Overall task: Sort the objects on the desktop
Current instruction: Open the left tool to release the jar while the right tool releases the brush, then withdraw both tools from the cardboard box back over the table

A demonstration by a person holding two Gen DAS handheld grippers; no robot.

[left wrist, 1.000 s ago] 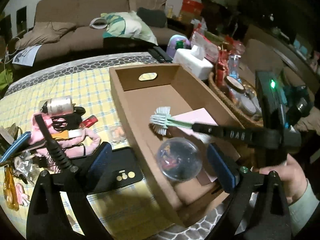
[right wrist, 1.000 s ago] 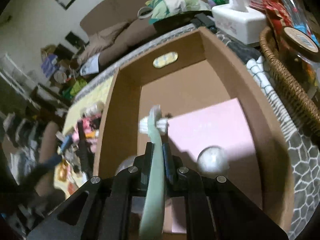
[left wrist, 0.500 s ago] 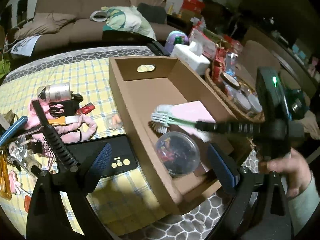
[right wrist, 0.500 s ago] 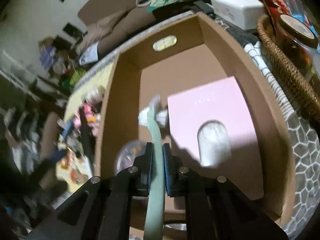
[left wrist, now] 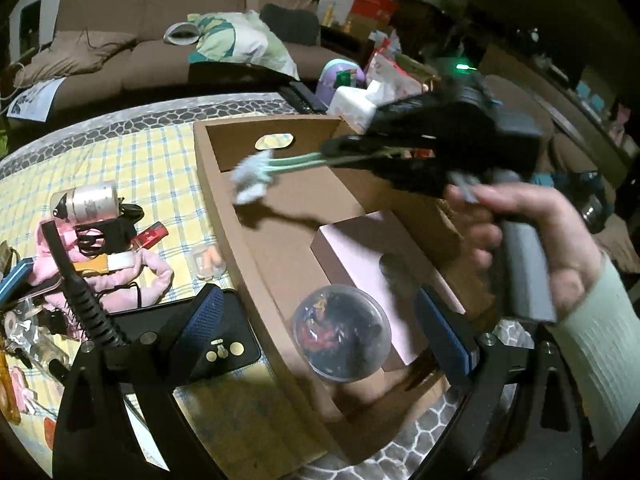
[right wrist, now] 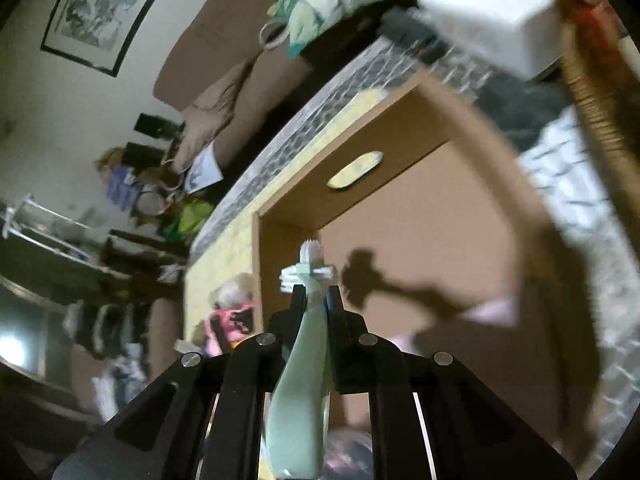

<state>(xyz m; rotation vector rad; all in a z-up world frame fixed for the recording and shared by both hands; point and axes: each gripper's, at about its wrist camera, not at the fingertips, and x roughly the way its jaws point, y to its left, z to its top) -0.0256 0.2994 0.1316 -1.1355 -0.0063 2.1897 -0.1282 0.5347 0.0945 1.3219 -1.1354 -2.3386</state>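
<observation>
While the left gripper [left wrist: 316, 332] is held low and nearest the viewer, its blue-padded jaws stand apart with nothing between them, above the near end of a cardboard box [left wrist: 224, 216]. Just beyond those jaws, inside the box, a clear plastic ball [left wrist: 340, 334] filled with dark and red bits is seen lying against a pink box [left wrist: 360, 248]. To the left, on the yellow checked tablecloth [left wrist: 160, 168], a black phone [left wrist: 192, 336] is seen beside the box wall, with a heap of unsorted clutter farther left, including a pink cloth [left wrist: 132, 276] and a small white canister [left wrist: 90, 200].

Farther in, the right gripper [right wrist: 314, 296] is clamped tight on the handle of a pale green brush [right wrist: 306, 344]. Compared with half a second ago, the brush has been carried from low over the pink box towards the far end of the cardboard box, and the wrist has been rolled; the white bristle head [left wrist: 252, 178] is now held in the air near the far wall with the oval handle cut-out [left wrist: 274, 142]. The brush is judged to be on its way to an open patch of box floor, not yet set down. Beyond the box, a white tissue box [right wrist: 492, 12] and a brown sofa [left wrist: 160, 20] are seen.
</observation>
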